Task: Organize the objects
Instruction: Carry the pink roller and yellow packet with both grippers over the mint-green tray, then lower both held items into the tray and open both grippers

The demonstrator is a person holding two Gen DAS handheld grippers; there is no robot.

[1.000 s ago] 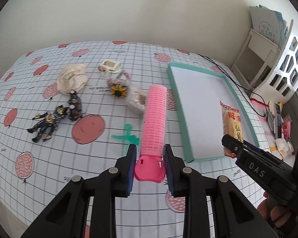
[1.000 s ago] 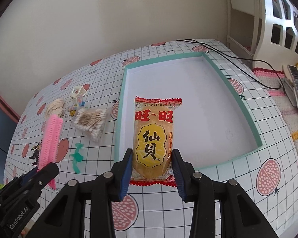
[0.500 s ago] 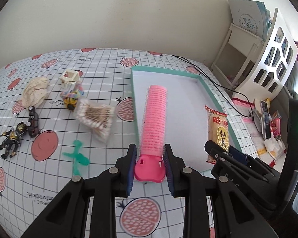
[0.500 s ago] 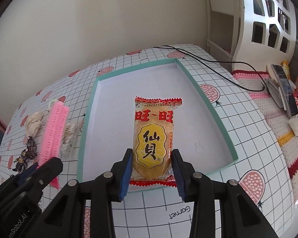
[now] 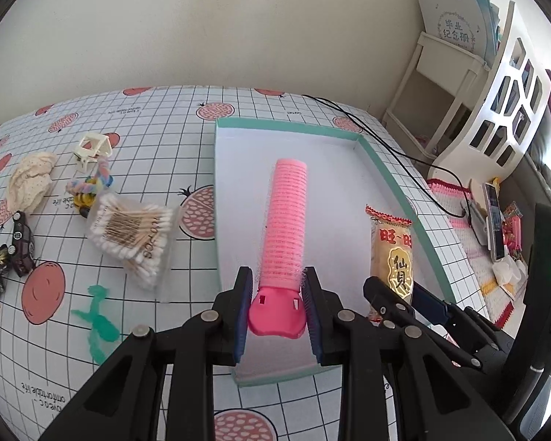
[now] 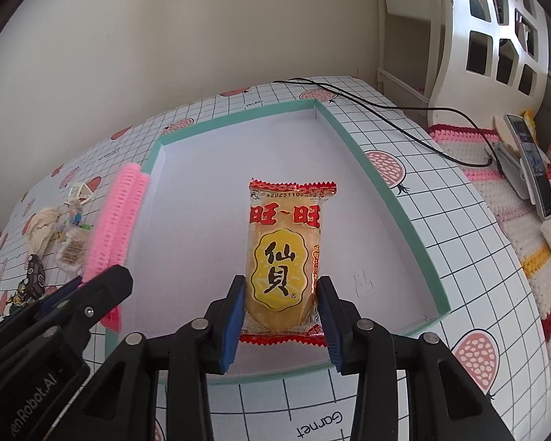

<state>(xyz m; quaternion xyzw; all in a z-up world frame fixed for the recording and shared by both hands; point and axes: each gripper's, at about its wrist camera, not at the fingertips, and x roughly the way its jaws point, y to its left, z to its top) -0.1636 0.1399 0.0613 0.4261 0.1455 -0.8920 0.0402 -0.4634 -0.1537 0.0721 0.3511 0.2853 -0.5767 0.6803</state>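
Fingers of the left gripper [image 5: 277, 299] pinch the smooth base of a pink hair roller [image 5: 285, 220], light and bristly; the right gripper [image 6: 281, 310] clamps a crinkly snack packet [image 6: 284, 253] by its lower end, likely brittle inside. Both hang over the teal-rimmed tray [image 6: 382, 180] on the worktop [image 5: 158, 128].

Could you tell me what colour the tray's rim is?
Teal green rim around a white tray floor, clearest in the right wrist view.
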